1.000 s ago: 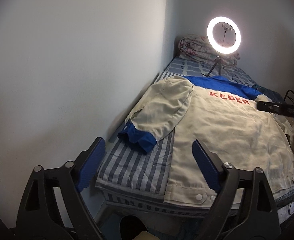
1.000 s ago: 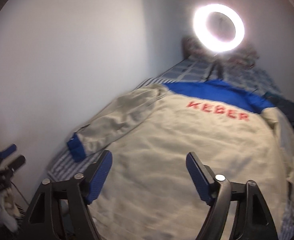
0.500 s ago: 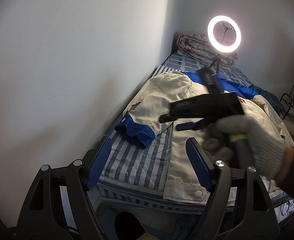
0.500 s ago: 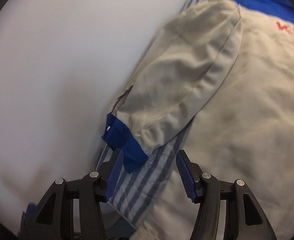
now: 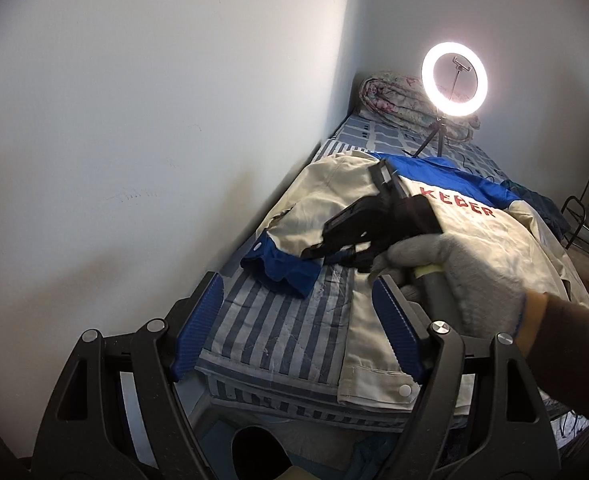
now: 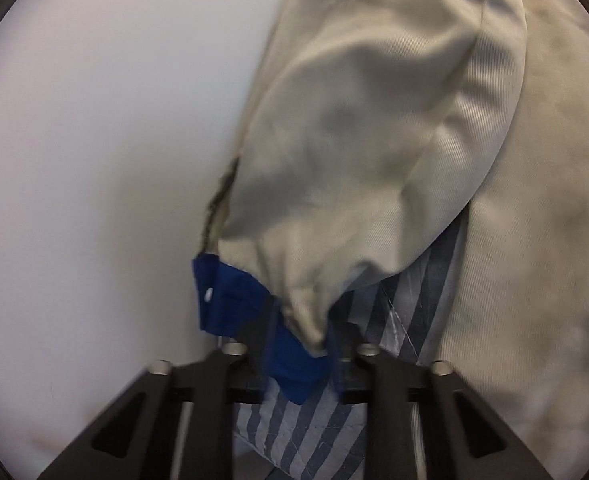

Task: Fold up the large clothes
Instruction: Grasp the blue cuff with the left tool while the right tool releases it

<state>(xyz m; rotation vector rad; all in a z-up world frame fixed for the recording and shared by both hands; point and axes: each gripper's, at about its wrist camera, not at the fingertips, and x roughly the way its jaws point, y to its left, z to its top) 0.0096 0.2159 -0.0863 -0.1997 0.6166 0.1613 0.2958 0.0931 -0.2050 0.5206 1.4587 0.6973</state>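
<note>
While my right tool (image 6: 294, 354) is closing on the blue cuff (image 6: 254, 312) of the jacket (image 5: 474, 264), its pads already pinching the fabric, the left tool (image 5: 298, 336) hangs released over the foot of the bed (image 5: 278, 332), holding nothing. The jacket lies back-up on the striped bed, near sleeve (image 6: 354, 152) folded beside the wall (image 5: 134, 120).

Risks: the grip sits near the cuff's edge, so a pull could slip it free; the sleeve may drag the body askew.

Right wrist view shows pad contact up close. Left wrist view alone shows the whole garment, the gloved hand (image 5: 454, 276), and the ring light (image 5: 454, 79).
</note>
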